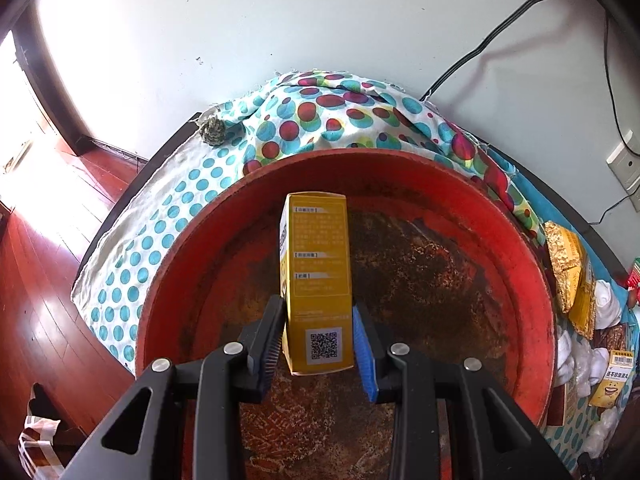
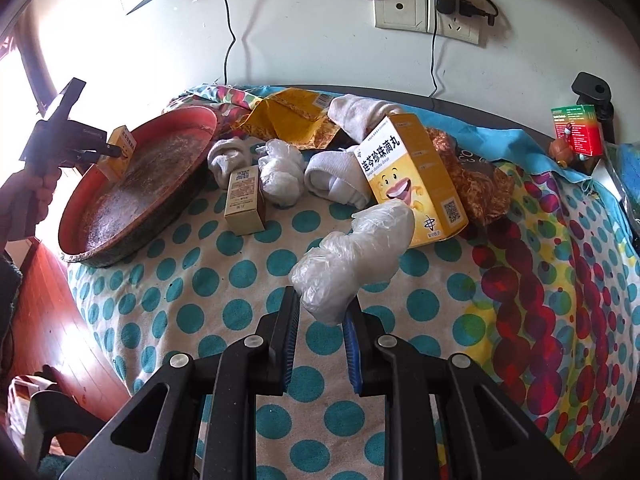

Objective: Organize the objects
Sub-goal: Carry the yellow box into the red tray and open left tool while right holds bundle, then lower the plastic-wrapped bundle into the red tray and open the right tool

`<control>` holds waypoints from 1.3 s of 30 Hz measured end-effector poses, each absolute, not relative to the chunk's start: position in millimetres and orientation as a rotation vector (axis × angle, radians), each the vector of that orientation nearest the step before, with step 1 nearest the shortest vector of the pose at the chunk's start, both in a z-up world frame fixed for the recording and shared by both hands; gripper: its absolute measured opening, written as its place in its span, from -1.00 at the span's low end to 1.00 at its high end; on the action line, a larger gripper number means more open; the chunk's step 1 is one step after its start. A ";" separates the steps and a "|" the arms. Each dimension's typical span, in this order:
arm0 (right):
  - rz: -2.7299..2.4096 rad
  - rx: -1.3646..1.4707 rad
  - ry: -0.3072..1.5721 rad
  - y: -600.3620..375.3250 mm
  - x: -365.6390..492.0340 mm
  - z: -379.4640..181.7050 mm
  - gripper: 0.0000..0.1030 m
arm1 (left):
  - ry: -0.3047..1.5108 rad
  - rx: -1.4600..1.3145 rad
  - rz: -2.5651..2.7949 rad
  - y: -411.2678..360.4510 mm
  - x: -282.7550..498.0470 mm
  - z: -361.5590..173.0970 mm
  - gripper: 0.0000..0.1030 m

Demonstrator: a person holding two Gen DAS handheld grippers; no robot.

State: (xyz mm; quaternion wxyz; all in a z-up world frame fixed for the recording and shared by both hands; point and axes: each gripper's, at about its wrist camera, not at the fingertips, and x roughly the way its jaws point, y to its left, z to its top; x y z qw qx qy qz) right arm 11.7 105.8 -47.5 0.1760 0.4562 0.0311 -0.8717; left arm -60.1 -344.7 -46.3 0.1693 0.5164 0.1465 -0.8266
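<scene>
Gripped the small yellow box (image 1: 318, 256) in the left gripper (image 1: 316, 306), jaws closed on its long sides near the QR-code end, the far end pointing to 12 o'clock. Hung above the stained floor of the red basin (image 1: 400, 160), apparently clear of it, roughly over the middle; from the right wrist view, sat at 9 o'clock, over the basin's near-left rim. Clamped a plastic-wrapped bundle (image 2: 352, 256) in the right gripper (image 2: 322, 300), jaws closed on its lower end, the rest leaning toward 1 o'clock above the dotted cloth (image 2: 240, 280). Left on the cloth: a large yellow box (image 2: 412, 184) standing at 1 o'clock, rolled white socks (image 2: 332, 180) beside it at 12, a small tan box (image 2: 244, 200) upright at 11, just beside the basin.

Judged the step as setting the small box down inside the basin. Called for lowering until a flat face met the floor before parting the jaws, not dropping from height: a light carton, likely to bounce or tip. Favoured a spot toward the far wall at 12 o'clock, leaving room for what follows. Warranted a straight pull back toward 6 o'clock after release, so the pads would not drag the box. Advised holding the bundle aside, well apart from the basin, until the left side cleared.
</scene>
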 end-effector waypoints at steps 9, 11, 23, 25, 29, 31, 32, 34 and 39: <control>-2.463 1.301 0.102 101.4 9.8 -48.7 -0.61 | 0.388 1.477 -2.302 -353.3 -65.5 -59.1 -0.35; -2.462 1.305 0.101 101.3 8.4 -50.2 -0.61 | 0.336 1.475 -2.307 -347.6 -65.9 -57.3 -0.35; -2.434 1.292 0.106 91.2 9.0 -51.0 -0.61 | 0.314 1.358 -2.425 -294.3 -28.0 -5.3 -0.13; -2.425 1.275 0.116 84.8 8.6 -48.1 -0.61 | 0.352 1.360 -2.451 -281.8 -19.6 2.9 -0.09; -2.395 1.226 0.131 65.8 5.1 -34.7 -0.61 | 0.355 1.395 -2.480 -255.7 -11.5 7.1 -0.08; -2.366 1.187 0.136 53.1 0.8 -25.2 -0.61 | 0.324 1.385 -2.491 -246.5 -7.6 7.1 -0.08; -2.358 1.170 0.145 46.9 -1.4 -21.7 -0.61 | 0.298 1.381 -2.489 -242.6 -6.1 6.7 -0.08; -2.336 1.131 0.163 32.1 -6.5 -14.4 -0.61 | 0.277 1.376 -2.509 -238.3 -2.7 5.7 -0.08; -2.274 1.072 0.154 -5.3 -28.6 -0.1 -0.61 | 0.306 1.361 -2.574 -244.4 4.8 6.4 -0.08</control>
